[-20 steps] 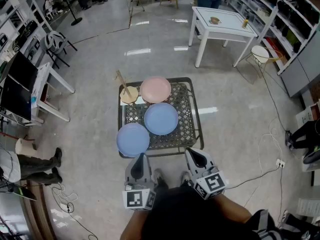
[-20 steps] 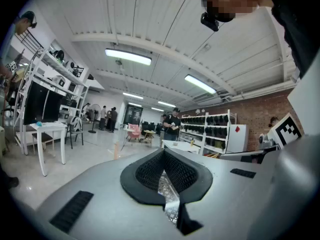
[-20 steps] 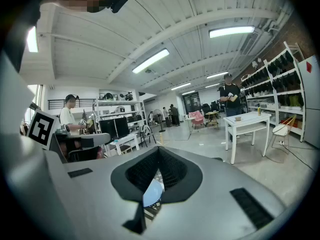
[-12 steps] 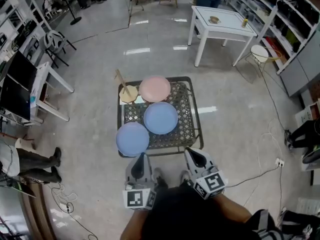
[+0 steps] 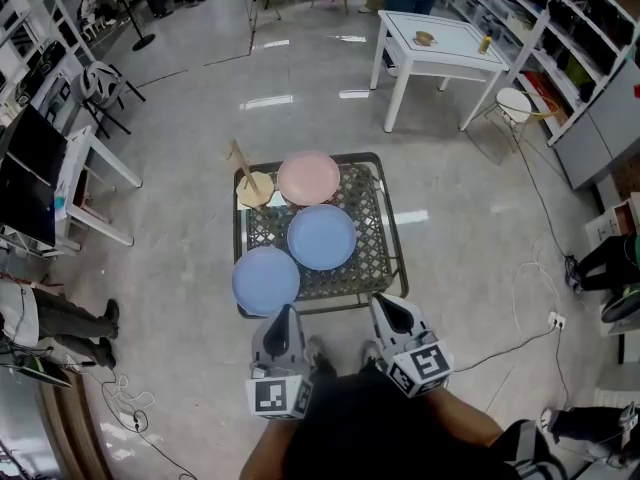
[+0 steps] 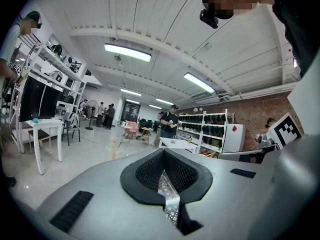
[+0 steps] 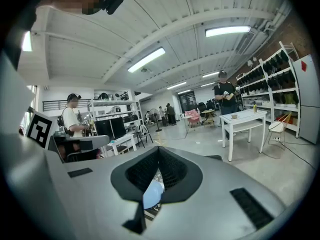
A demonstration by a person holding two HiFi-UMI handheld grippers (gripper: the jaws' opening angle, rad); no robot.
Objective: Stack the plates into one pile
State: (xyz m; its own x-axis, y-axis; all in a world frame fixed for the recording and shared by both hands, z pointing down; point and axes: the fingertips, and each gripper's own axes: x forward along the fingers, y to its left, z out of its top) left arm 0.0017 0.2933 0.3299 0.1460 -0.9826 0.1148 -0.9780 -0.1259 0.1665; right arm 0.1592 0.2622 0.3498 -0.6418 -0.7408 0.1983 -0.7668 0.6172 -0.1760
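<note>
Three plates lie apart on a black mesh table (image 5: 372, 258): a pink plate (image 5: 309, 178) at the far side, a blue plate (image 5: 322, 237) in the middle, and a second blue plate (image 5: 266, 280) overhanging the near left corner. My left gripper (image 5: 283, 317) and right gripper (image 5: 386, 308) are held close to my body, just short of the table's near edge, both shut and empty. In the right gripper view a sliver of blue plate (image 7: 151, 194) shows through the slit between the jaws; the left gripper (image 6: 165, 176) view shows only table mesh there.
A small round wooden board with a stick (image 5: 252, 185) rests at the table's far left corner. A white table (image 5: 438, 49) stands further back on the right, shelving lines both sides, and cables trail on the floor. A person (image 5: 60, 318) stands at the left.
The head camera has shifted slightly; the plates and both grippers keep their places. The person at the left has moved a little toward the frame edge.
</note>
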